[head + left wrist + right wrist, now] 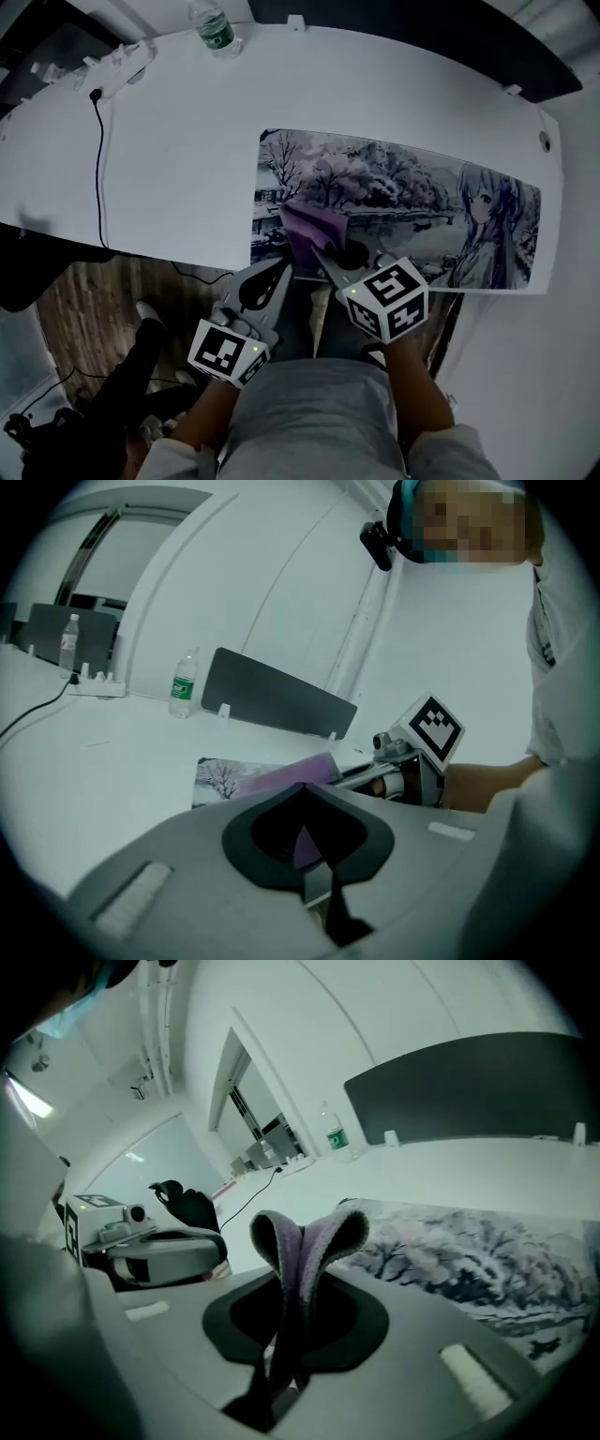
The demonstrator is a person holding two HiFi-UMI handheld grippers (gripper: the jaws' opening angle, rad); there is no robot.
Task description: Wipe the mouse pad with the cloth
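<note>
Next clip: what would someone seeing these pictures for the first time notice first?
The long mouse pad, printed with wintry trees and an anime figure, lies across the right half of the white desk. At its near left end, the right gripper is shut on a folded purple cloth. The left gripper is beside it, shut and empty.

A long white desk (169, 141) stands over a wood-plank floor (84, 300) in a white-walled room. A dark partition panel (469, 1087) lines its far edge, near a water bottle (214, 26), a power strip (122, 64) and a trailing black cable (98, 169).
</note>
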